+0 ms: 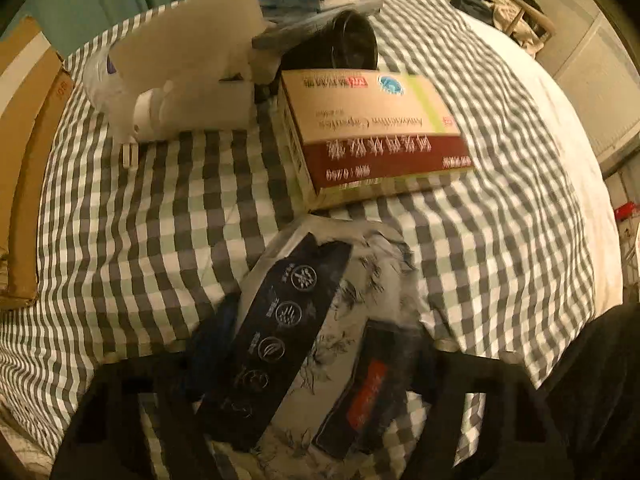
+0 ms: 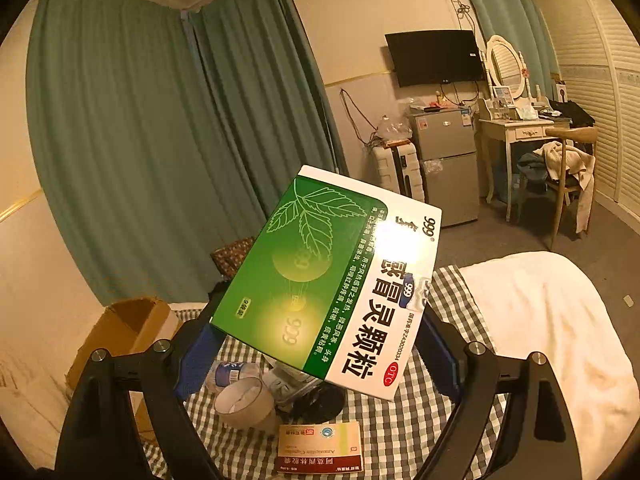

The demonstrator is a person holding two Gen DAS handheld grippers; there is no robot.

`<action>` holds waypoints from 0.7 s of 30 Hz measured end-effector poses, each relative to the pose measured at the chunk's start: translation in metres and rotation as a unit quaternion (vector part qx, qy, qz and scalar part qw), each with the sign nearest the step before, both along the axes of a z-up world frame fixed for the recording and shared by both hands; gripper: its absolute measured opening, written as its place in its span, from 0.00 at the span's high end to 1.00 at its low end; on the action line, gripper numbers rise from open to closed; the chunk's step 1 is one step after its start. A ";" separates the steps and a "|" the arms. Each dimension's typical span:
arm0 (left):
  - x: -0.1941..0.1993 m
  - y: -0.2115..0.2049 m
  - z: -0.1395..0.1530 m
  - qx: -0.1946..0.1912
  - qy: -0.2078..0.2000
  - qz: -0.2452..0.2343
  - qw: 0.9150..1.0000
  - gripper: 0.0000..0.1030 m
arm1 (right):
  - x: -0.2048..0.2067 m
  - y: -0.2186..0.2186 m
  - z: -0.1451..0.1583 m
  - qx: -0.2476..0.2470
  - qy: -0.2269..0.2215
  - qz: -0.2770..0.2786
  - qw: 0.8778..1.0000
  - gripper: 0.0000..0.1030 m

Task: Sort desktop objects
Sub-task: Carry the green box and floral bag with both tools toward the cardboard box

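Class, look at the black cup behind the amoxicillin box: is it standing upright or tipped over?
Tipped over. In the left wrist view the black cup lies on its side on the checked cloth, its open mouth facing the camera.

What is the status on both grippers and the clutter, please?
Right gripper shut on green 999 box, raised above checked cloth. Left gripper shut on patterned pouch. Amoxicillin box and black cup ahead.

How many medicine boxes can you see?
2. A green and white box is held up in the right gripper. A tan and red box lies on the checkered cloth. Clutter may hide more.
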State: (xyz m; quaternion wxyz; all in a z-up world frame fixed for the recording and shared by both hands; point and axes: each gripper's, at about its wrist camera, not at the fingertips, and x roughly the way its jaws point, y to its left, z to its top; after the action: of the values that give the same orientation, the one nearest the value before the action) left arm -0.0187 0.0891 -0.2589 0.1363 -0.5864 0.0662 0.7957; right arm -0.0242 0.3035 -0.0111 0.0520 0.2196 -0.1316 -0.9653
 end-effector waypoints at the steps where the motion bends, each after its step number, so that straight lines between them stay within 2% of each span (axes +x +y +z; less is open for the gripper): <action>1: 0.001 0.000 0.003 0.005 0.006 -0.002 1.000 0.56 | 0.001 -0.001 0.001 0.002 0.002 0.002 1.000 0.15; 2: 0.002 0.001 0.007 0.011 0.012 -0.004 1.000 0.66 | 0.002 -0.002 0.002 0.003 0.003 0.004 1.000 0.15; 3: 0.003 0.002 0.011 0.013 0.019 -0.006 1.000 0.71 | 0.005 -0.002 0.003 0.004 0.005 0.005 1.000 0.15; 5: 0.007 0.003 0.022 0.010 0.045 -0.008 0.999 0.74 | 0.009 -0.003 0.005 0.005 0.011 0.008 1.000 0.15; 13: 0.009 -0.005 0.082 0.026 0.148 -0.003 0.989 0.74 | 0.022 -0.021 0.019 0.029 0.030 0.008 0.999 0.15; 16: 0.005 -0.012 0.108 0.019 0.195 0.004 0.981 0.74 | 0.025 -0.028 0.026 0.034 0.038 0.006 0.999 0.15; 18: 0.002 -0.021 0.129 0.004 0.234 0.014 0.972 0.74 | 0.027 -0.034 0.032 0.042 0.041 0.003 0.998 0.15; 21: -0.002 -0.042 0.158 0.004 0.269 0.030 0.963 0.74 | 0.029 -0.044 0.042 0.050 0.046 0.000 0.998 0.15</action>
State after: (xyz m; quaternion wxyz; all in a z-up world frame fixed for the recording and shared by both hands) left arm -0.0211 0.0469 -0.1006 0.0918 -0.3523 0.0790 0.9280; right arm 0.0048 0.2598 0.0308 0.0466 0.1771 -0.0809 -0.9798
